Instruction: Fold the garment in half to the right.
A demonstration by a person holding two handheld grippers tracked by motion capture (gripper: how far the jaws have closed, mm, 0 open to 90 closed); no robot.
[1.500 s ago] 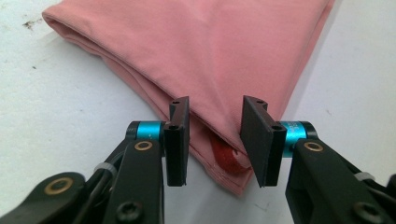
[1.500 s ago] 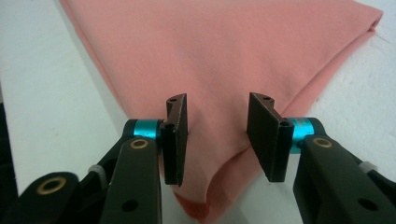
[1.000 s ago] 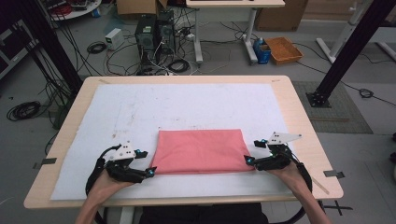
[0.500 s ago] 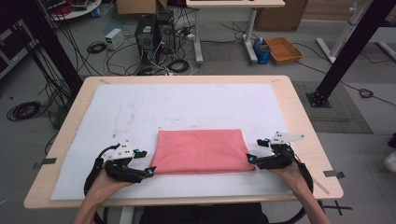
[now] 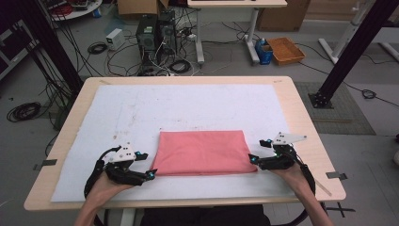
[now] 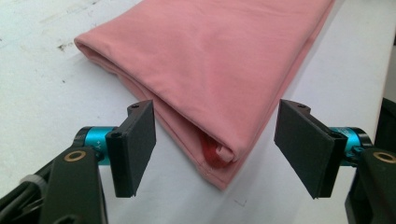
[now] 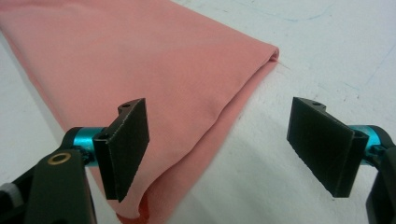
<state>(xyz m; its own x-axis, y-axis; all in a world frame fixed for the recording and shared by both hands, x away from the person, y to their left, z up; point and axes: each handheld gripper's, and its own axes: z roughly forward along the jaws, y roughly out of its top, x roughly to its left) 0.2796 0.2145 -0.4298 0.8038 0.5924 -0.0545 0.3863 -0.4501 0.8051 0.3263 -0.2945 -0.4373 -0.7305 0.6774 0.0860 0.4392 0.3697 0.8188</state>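
Folded pink cloth (image 5: 203,152) flat on the white mat (image 5: 141,113) as before, left gripper (image 5: 151,174) and right gripper (image 5: 252,159) unmoved at its near corners, jaws spread wide, holding nothing.

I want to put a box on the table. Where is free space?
The white mat is bare behind the pink cloth, up to the far table edge. It is crowded near the front corners of the cloth, where the left gripper and right gripper stand open.
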